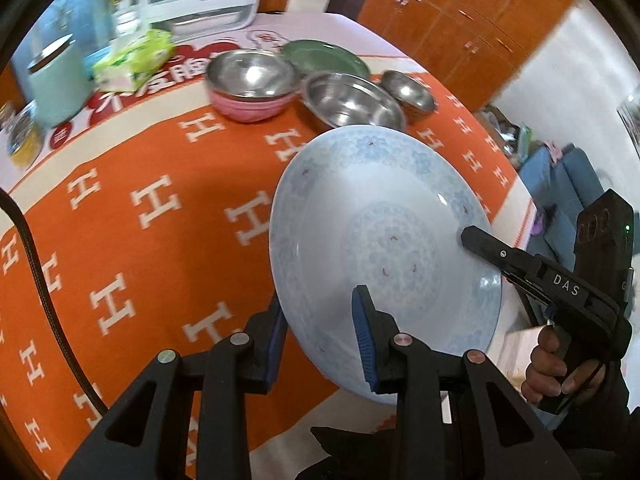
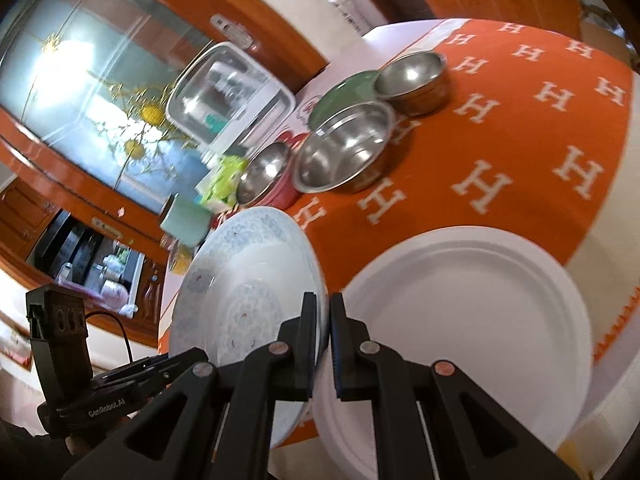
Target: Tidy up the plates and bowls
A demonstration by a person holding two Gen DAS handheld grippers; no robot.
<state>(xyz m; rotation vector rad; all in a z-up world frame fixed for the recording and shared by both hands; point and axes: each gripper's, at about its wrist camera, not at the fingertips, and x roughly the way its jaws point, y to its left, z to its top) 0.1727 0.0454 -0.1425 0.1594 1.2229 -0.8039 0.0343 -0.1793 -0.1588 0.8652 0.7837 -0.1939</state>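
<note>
Orange-clothed counter (image 1: 132,240): blue patterned plate (image 1: 384,248) carried tilted above it.
Both my left gripper (image 1: 320,340) and right gripper (image 2: 324,344) clamp opposite rim edges of it. Step in hand: transfer. Next move calls for lowering it level onto the white plate (image 2: 472,312) beside the steel bowls (image 2: 344,148).
</note>
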